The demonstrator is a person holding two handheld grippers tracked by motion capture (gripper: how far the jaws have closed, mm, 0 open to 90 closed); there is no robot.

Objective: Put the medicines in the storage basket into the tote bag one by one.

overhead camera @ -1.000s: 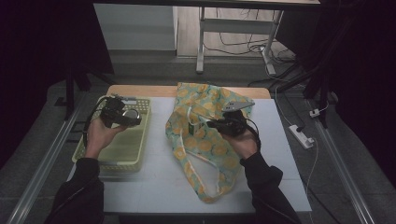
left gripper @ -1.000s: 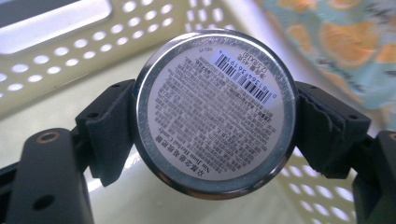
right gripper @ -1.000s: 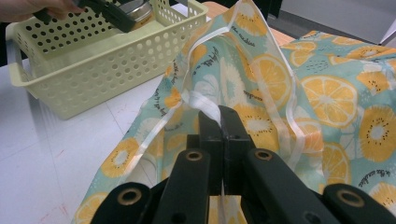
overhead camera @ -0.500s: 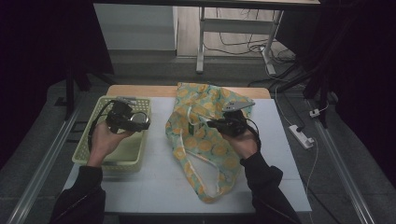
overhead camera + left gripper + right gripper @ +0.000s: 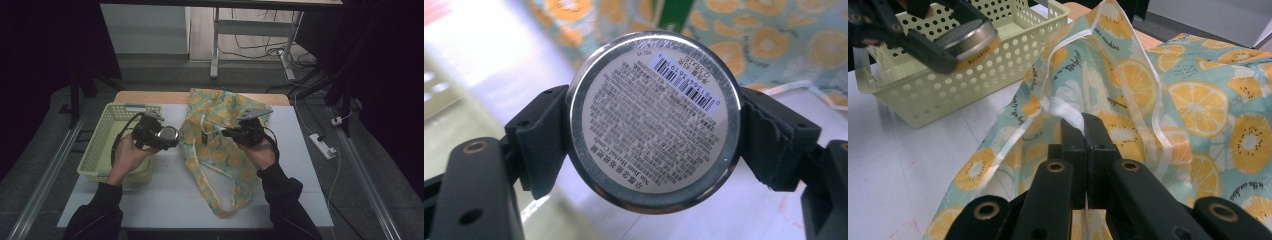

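My left gripper (image 5: 168, 136) is shut on a round metal tin (image 5: 169, 134) and holds it in the air between the basket and the bag. In the left gripper view the tin's (image 5: 654, 120) label with small print and a barcode faces the camera, pinched between both pads. A cloth bag (image 5: 220, 150) with an orange-slice print lies on the white table (image 5: 150, 200). My right gripper (image 5: 226, 133) is shut on the bag's white strap (image 5: 1068, 110) and lifts its mouth edge. The right gripper view shows the tin (image 5: 973, 40) in the other gripper, just left of the raised bag edge.
A pale yellow perforated basket (image 5: 102, 150) stands at the table's left, its wall (image 5: 973, 80) close to the bag. A wooden strip runs along the table's far edge. On the floor to the right lies a power strip (image 5: 322, 146).
My left gripper has carried the tin to the right, from over the basket towards the bag's mouth. The right gripper has stayed put, holding the strap.
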